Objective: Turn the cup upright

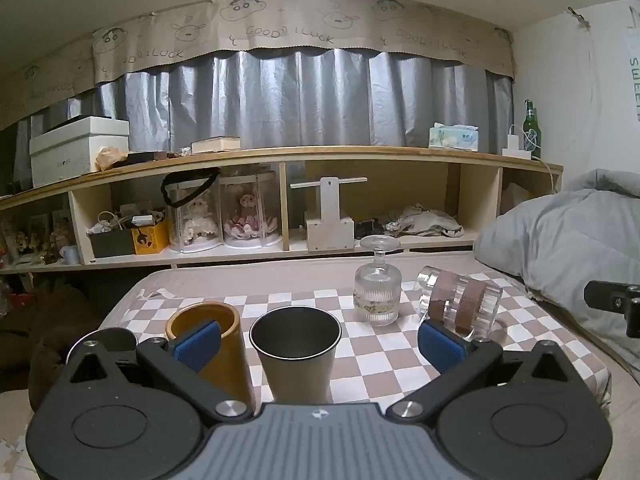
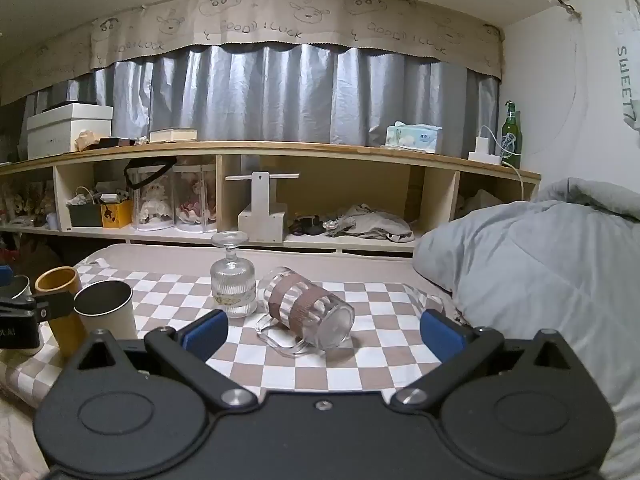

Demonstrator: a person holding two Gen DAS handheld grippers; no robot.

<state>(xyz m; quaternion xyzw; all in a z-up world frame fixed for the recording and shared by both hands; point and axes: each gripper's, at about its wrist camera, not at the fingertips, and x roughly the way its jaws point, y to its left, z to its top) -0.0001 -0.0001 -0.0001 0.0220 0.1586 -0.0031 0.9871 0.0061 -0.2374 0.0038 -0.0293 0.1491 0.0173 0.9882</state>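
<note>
A clear glass mug (image 2: 308, 312) with two brown bands lies on its side on the checkered cloth (image 2: 360, 364), handle down toward me; it also shows in the left wrist view (image 1: 460, 300). A stemmed glass (image 2: 233, 278) stands upside down just behind it, also in the left wrist view (image 1: 378, 284). My right gripper (image 2: 323, 332) is open, its blue pads either side of the mug, a little short of it. My left gripper (image 1: 318, 340) is open around an upright grey metal cup (image 1: 295, 356).
An upright yellow-brown cup (image 1: 208, 332) stands left of the grey cup (image 2: 106, 308). A grey duvet (image 2: 540, 272) lies at the right. A wooden shelf unit (image 2: 280, 152) with boxes, dolls and a green bottle (image 2: 510, 134) runs behind the bed.
</note>
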